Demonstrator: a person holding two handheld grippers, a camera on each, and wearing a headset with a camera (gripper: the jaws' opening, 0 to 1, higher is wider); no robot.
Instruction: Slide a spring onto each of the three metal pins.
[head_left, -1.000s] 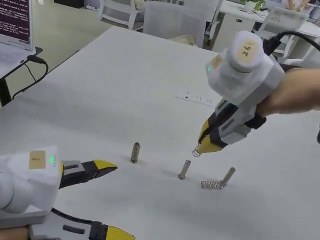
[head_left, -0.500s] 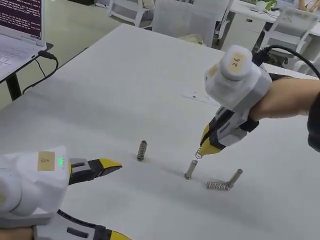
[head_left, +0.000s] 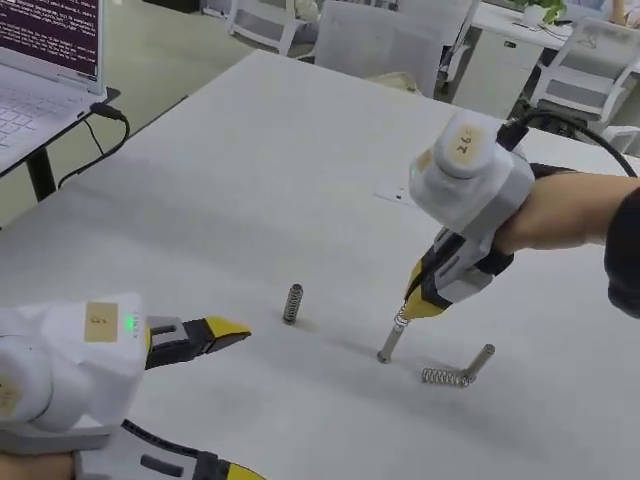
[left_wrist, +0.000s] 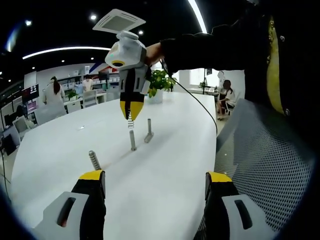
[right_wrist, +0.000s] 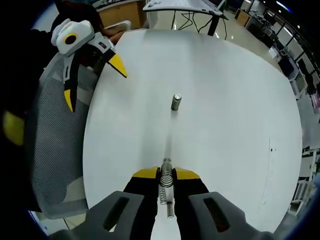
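My right gripper (head_left: 418, 308) is shut on a small spring (head_left: 401, 320), whose lower end meets the top of the middle metal pin (head_left: 389, 344). In the right gripper view the spring (right_wrist: 164, 181) sits between the shut jaws, in line with the pin (right_wrist: 170, 209). To the left stands a pin with a spring on it (head_left: 292, 303), also seen as the sprung pin (right_wrist: 176, 101). A third pin (head_left: 483, 361) leans at the right with a loose spring (head_left: 444, 377) lying at its foot. My left gripper (head_left: 240, 400) stands open near the front left, holding nothing.
The white table (head_left: 220, 180) stretches far back. A white power strip (head_left: 396, 196) lies behind the right gripper. A laptop (head_left: 45, 60) with a black cable (head_left: 95, 145) stands off the table at the left. Office chairs (head_left: 375, 40) line the far edge.
The right gripper has come down and slightly left with the spring, from above and beside the middle pin to the pin's top. The left gripper has stayed open and still.
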